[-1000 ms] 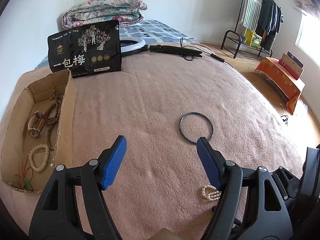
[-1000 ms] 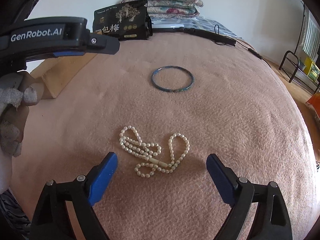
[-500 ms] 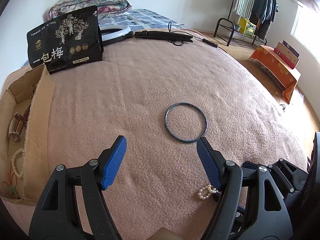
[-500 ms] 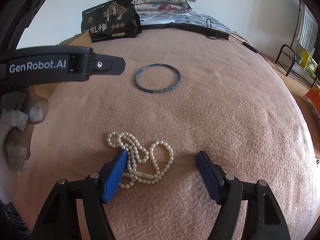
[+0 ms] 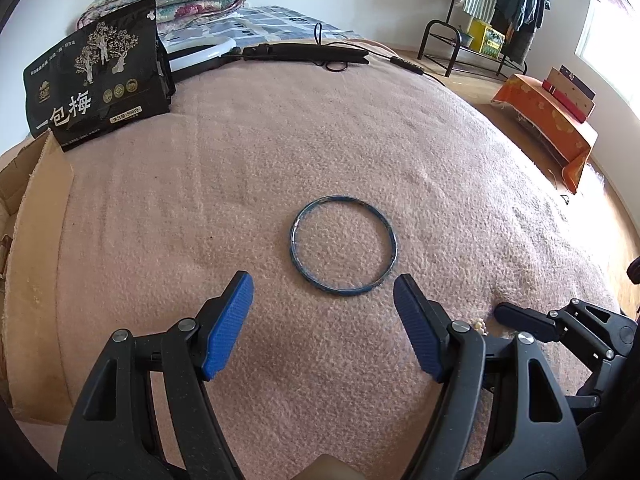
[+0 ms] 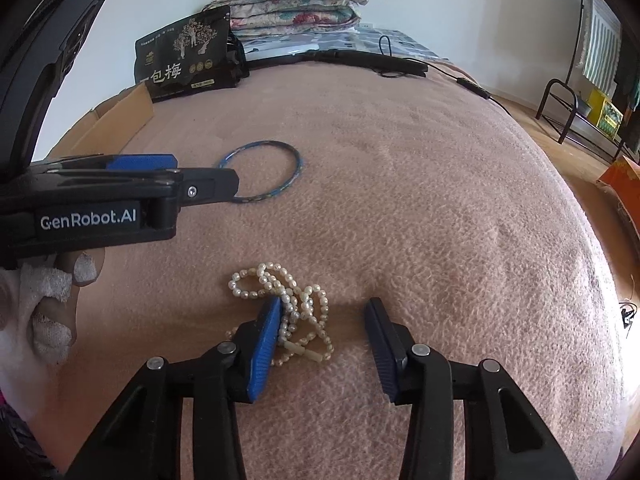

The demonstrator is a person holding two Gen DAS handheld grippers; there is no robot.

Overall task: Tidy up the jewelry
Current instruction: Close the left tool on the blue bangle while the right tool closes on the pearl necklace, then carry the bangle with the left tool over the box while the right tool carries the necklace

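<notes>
My right gripper [image 6: 326, 312] has dropped onto the pearls [image 6: 288, 304] on the bed [image 6: 440, 200], fingers half-closed around the pile, not pinching yet. Left gripper [image 5: 322, 294] has slid up just short of the bangle [image 5: 344, 244], fingers spread, so both grabs look close.

Daylight flooded in from a blown-out bright window [image 5: 612, 36] at upper right; both sharp views bowed strongly toward dark vignetted corners.
</notes>
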